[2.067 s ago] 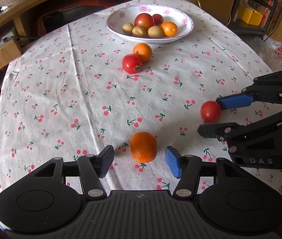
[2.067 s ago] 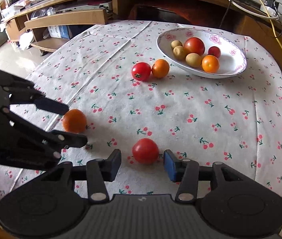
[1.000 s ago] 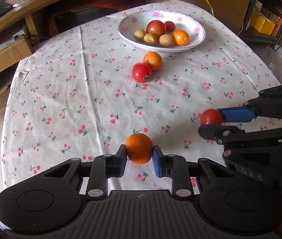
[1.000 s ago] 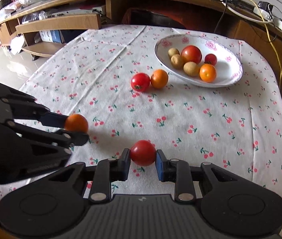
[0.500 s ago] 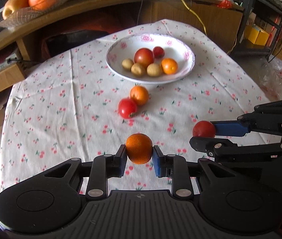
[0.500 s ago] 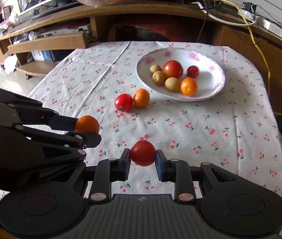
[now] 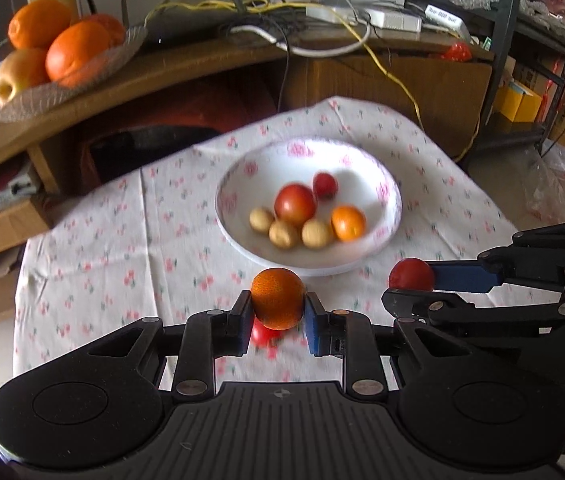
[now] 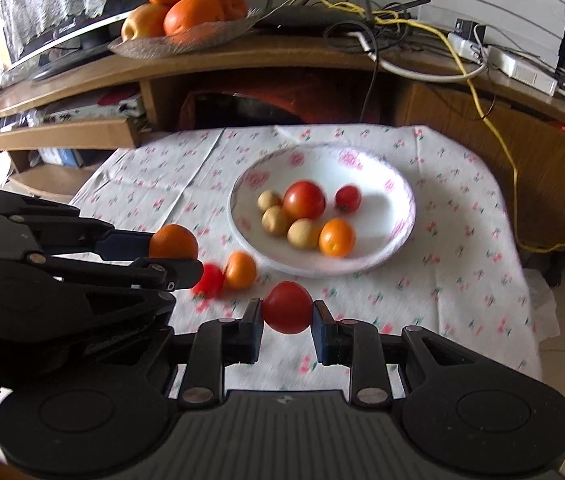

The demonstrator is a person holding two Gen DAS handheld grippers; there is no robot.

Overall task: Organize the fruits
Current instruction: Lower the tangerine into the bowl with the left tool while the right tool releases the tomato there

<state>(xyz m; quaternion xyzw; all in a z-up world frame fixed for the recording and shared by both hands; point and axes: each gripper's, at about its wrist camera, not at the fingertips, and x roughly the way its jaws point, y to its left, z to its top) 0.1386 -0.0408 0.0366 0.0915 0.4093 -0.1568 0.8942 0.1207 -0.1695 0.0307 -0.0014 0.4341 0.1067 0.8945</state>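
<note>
Two fruits are aloft, one per gripper, both short of the white bowl (image 7: 386,216).

Left wrist view: the left gripper (image 7: 278,316) has its fingers closed narrow on an orange (image 7: 278,298), pinched across its widest part so it cannot roll out. It sits on the near side of the bowl, just off the rim. A red fruit (image 7: 262,336) on the cloth shows below the orange, mostly hidden. The right gripper (image 7: 410,286) comes in from the near right of the bowl, clamping a tomato (image 7: 410,274). Six fruits cluster at the bowl's centre; its right part looks bare (likely room for a drop).

Right wrist view: the tomato (image 8: 287,307) is squeezed between the right gripper's (image 8: 287,322) pads, near the bowl's (image 8: 242,184) front rim. A loose tomato (image 8: 209,278) and small orange (image 8: 241,269) lie on the tablecloth (image 8: 462,248), near left of the bowl, beneath the left gripper's path. The bowl's far-right interior is open; the table edge beyond the bowl is close.
</note>
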